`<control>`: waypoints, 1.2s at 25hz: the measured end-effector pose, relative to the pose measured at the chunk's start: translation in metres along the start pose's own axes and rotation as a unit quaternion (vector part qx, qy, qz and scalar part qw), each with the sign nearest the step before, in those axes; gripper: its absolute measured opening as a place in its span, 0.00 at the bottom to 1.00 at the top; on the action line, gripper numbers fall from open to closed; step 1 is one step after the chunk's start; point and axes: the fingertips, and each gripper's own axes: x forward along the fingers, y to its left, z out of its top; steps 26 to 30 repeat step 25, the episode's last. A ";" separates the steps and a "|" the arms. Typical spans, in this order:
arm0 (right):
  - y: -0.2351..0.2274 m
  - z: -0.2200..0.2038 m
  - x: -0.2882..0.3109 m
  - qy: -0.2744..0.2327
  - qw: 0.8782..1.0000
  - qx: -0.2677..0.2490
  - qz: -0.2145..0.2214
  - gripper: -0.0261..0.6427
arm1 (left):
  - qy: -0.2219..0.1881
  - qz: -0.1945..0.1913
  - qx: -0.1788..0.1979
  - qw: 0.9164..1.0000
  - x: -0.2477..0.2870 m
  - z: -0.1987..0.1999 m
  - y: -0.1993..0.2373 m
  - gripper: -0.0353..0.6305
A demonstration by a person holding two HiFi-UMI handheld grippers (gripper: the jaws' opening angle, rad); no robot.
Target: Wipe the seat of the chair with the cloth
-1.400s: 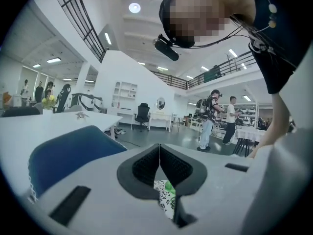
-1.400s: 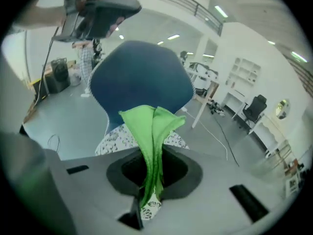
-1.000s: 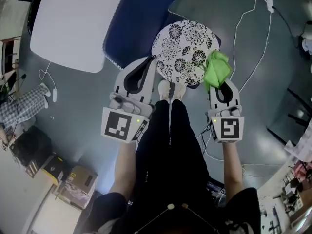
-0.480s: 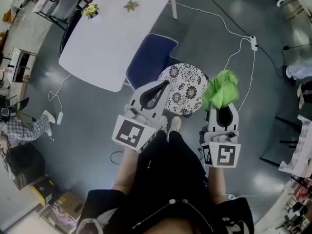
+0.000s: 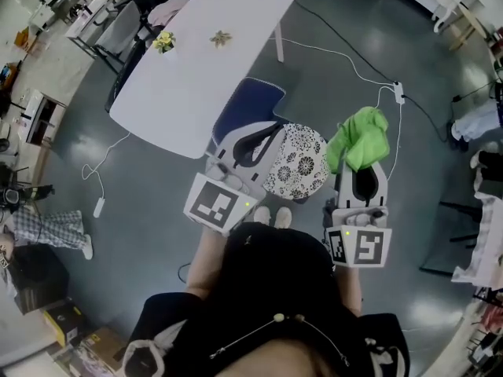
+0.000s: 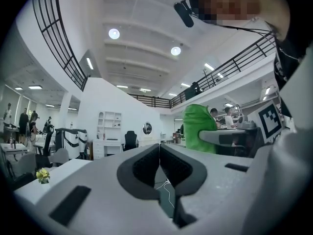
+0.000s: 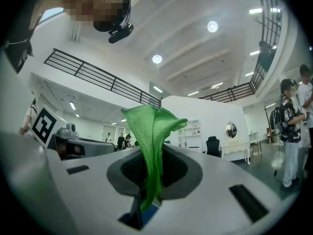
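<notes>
— Starting with the left hand-held gripper (image 6: 159, 150): what is it doing?

— Nothing. Its jaws are pressed together with nothing between them, and it points up and away, with the white desk (image 5: 189, 61) beyond it. The seat (image 5: 299, 167) lies just to its right and below. It is round and flat-looking, printed with black-and-white flowers.

— And the cloth (image 5: 359, 138)?

— Right of the seat, pinched in the right hand-held gripper (image 5: 360, 166). It is a thin, soft green weave, folded at the jaws and flopping loose above them, clear of the seat.

— So how to wipe well?

— My guess: tip that gripper down so the loose bulk lands first, press lightly, and sweep in overlapping passes toward the left one, rim included. Such limp fabric will likely bunch, so the hard jaws may scrape the print if pushed low. The idle gripper could steady the seat's edge.
</notes>
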 end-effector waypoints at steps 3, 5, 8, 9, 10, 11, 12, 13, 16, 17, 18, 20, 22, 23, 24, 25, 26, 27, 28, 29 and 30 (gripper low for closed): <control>-0.004 0.005 -0.009 -0.005 1.000 0.010 -0.008 0.11 | -0.009 0.005 0.005 1.000 -0.006 0.007 0.003 0.06; -0.007 0.006 -0.013 -0.006 1.000 0.014 -0.013 0.11 | -0.013 0.003 0.010 1.000 -0.008 0.007 0.004 0.06; -0.011 0.007 -0.015 -0.006 1.000 0.006 -0.020 0.11 | -0.016 -0.003 0.014 1.000 -0.007 0.005 0.003 0.06; -0.011 0.008 -0.015 -0.007 1.000 0.002 -0.020 0.11 | -0.016 -0.005 0.012 1.000 -0.006 0.004 0.003 0.06; -0.012 0.010 -0.015 -0.008 1.000 -0.002 -0.020 0.11 | -0.017 -0.006 0.010 1.000 -0.006 0.004 0.002 0.06; -0.012 0.013 -0.016 -0.009 1.000 -0.006 -0.020 0.11 | -0.018 -0.007 0.009 1.000 -0.006 0.005 0.001 0.06; -0.012 0.015 -0.017 -0.010 1.000 -0.009 -0.020 0.11 | -0.020 -0.008 0.009 1.000 -0.006 0.006 -0.001 0.06; -0.012 0.017 -0.017 -0.011 1.000 -0.011 -0.020 0.11 | -0.021 -0.009 0.010 1.000 -0.006 0.007 -0.002 0.06; -0.013 0.018 -0.015 -0.009 1.000 -0.010 -0.019 0.11 | -0.025 -0.011 0.010 1.000 -0.004 0.011 -0.002 0.06; -0.013 0.018 -0.013 -0.008 1.000 -0.010 -0.019 0.11 | -0.025 -0.012 0.010 1.000 -0.004 0.012 -0.002 0.06; -0.013 0.017 -0.013 -0.006 1.000 -0.010 -0.018 0.11 | -0.025 -0.011 0.009 1.000 -0.004 0.012 -0.001 0.06; -0.013 0.016 -0.014 -0.004 1.000 -0.010 -0.018 0.11 | -0.024 -0.009 0.007 1.000 -0.004 0.013 -0.002 0.06; -0.015 0.014 -0.015 -0.003 1.000 -0.009 -0.018 0.11 | -0.023 -0.008 0.006 1.000 -0.005 0.012 -0.003 0.06; -0.015 0.014 -0.016 -0.004 1.000 -0.008 -0.018 0.11 | -0.024 -0.007 0.006 1.000 -0.005 0.011 -0.004 0.06; -0.016 0.013 -0.017 -0.004 1.000 -0.007 -0.018 0.11 | -0.024 -0.006 0.005 1.000 -0.005 0.011 -0.005 0.06; -0.017 0.013 -0.017 -0.005 1.000 -0.007 -0.018 0.11 | -0.024 -0.006 0.005 1.000 -0.005 0.010 -0.006 0.06; -0.017 0.013 -0.017 -0.005 1.000 -0.007 -0.018 0.11 | -0.024 -0.006 0.005 1.000 -0.005 0.010 -0.006 0.06; -0.017 0.013 -0.017 -0.005 1.000 -0.007 -0.018 0.11 | -0.024 -0.006 0.005 1.000 -0.005 0.010 -0.006 0.06; -0.017 0.013 -0.017 -0.005 1.000 -0.007 -0.018 0.11 | -0.024 -0.006 0.005 1.000 -0.005 0.010 -0.006 0.06; -0.017 0.013 -0.017 -0.005 1.000 -0.007 -0.018 0.11 | -0.024 -0.006 0.005 1.000 -0.005 0.010 -0.006 0.06; -0.017 0.013 -0.017 -0.005 1.000 -0.007 -0.018 0.11 | -0.024 -0.006 0.005 1.000 -0.005 0.010 -0.006 0.06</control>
